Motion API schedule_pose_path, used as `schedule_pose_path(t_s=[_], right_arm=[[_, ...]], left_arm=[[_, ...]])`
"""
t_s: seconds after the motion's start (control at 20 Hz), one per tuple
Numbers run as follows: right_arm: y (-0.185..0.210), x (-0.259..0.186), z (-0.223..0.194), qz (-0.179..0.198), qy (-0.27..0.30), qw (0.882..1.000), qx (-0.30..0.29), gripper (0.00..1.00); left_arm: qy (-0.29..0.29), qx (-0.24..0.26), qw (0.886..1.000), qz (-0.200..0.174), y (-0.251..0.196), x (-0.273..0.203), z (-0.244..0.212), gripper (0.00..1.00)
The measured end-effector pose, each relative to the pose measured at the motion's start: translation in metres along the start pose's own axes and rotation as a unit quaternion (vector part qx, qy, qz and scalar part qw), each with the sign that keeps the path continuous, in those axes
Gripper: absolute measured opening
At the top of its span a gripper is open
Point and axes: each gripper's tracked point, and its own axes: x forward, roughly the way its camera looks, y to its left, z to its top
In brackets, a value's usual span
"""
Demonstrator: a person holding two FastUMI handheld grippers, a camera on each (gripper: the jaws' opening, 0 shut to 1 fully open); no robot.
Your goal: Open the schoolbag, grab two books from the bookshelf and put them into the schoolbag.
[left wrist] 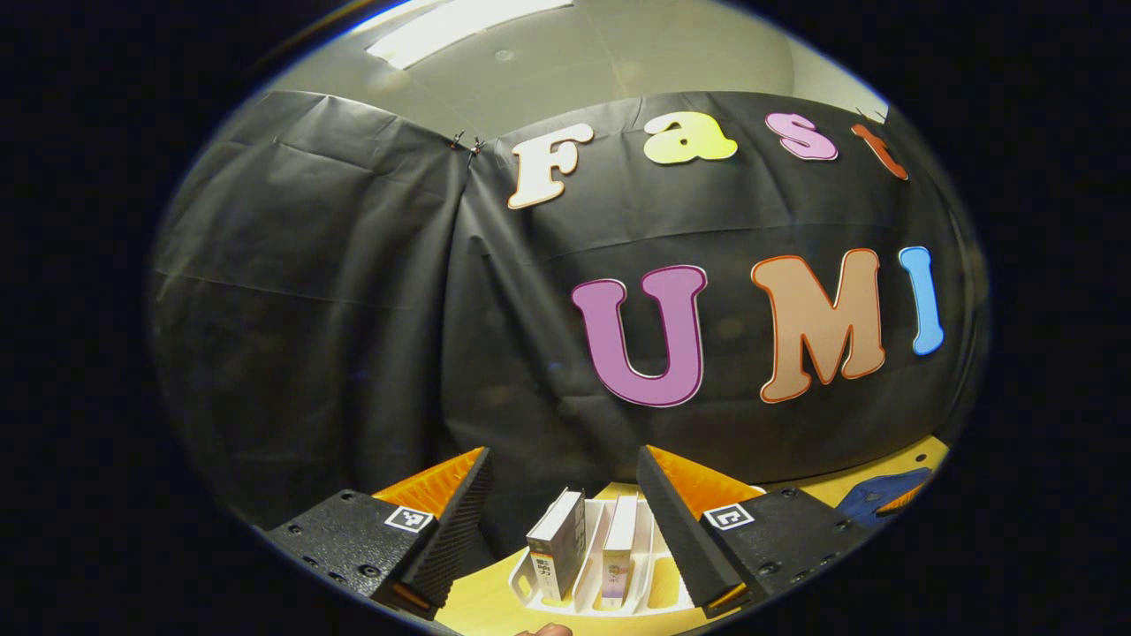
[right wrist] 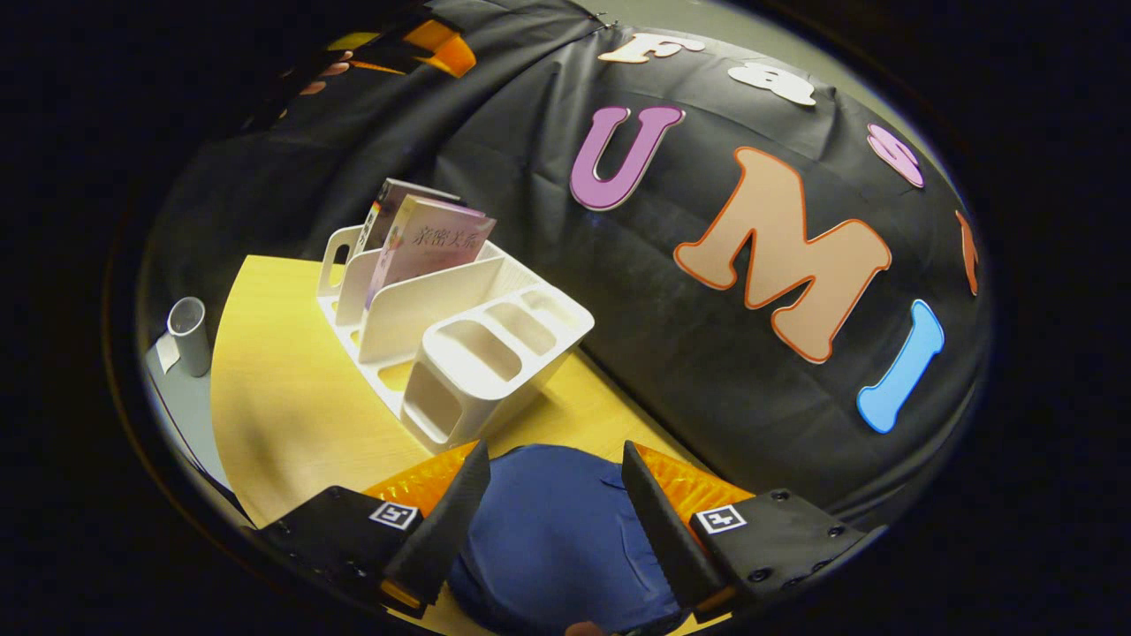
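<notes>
Basically both sets of tongs stand wide, holding nothing. The left gripper (left wrist: 561,521) hangs above the white plastic slotted bookshelf (left wrist: 530,587), lined up on the two upright paperback books (left wrist: 558,543), probably to drop onto one; room between their spines looks tight for a finger. The right gripper (right wrist: 552,517) sits over the blue fabric schoolbag (right wrist: 552,539), which lies on the yellow wooden table (right wrist: 283,397) just beside the bookshelf's near end, likely ready to open it. Whether the zip is open, cannot tell. The black cloth wall (right wrist: 530,265) runs close behind the bookshelf; the table in front lies open.
</notes>
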Motion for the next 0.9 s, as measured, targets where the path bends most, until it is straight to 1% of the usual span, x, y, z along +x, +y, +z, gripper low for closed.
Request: schedule_pose_path(t_s=[0.05, 0.1, 0.15, 0.2, 0.25, 0.3, 0.5, 0.55, 0.85, 0.9], right_arm=[[0.006, 0.003, -0.007, 0.006, 0.007, 1.0, -0.003, 0.98], [0.012, 0.005, -0.014, 0.012, 0.014, 1.0, -0.006, 0.98], [0.017, 0.007, -0.021, 0.017, 0.022, 1.0, -0.01, 1.0], [0.021, 0.009, -0.028, 0.022, 0.03, 0.999, -0.014, 0.98], [0.026, 0.011, -0.034, 0.027, 0.037, 0.999, -0.018, 0.98], [0.03, 0.013, -0.042, 0.031, 0.045, 0.998, -0.021, 1.0], [0.046, 0.019, -0.066, 0.047, 0.072, 0.996, -0.032, 0.98], [0.045, 0.021, -0.069, 0.046, 0.076, 0.995, -0.037, 0.98], [0.037, 0.028, -0.093, 0.017, 0.118, 0.99, -0.076, 0.98], [0.035, 0.027, -0.093, 0.013, 0.121, 0.989, -0.082, 0.89]], left_arm=[[0.001, 0.001, 1.0, 0.002, 0.001, 0.0, -0.001, 0.97], [0.002, 0.001, 1.0, 0.004, 0.003, 0.0, -0.001, 0.95], [0.003, 0.001, 1.0, 0.006, 0.006, -0.001, -0.003, 0.97], [0.003, 0.002, 1.0, 0.008, 0.007, 0.0, -0.001, 0.97], [0.004, 0.003, 1.0, 0.009, 0.009, 0.0, -0.003, 0.97], [0.004, 0.004, 1.0, 0.01, 0.01, 0.001, -0.003, 0.97], [0.005, 0.007, 1.0, 0.014, 0.014, 0.0, -0.004, 0.97], [0.005, 0.007, 1.0, 0.014, 0.014, 0.0, -0.004, 0.95], [0.006, 0.01, 1.0, 0.008, 0.011, 0.003, -0.006, 0.95], [0.008, 0.01, 1.0, 0.007, 0.01, 0.003, -0.006, 0.98]])
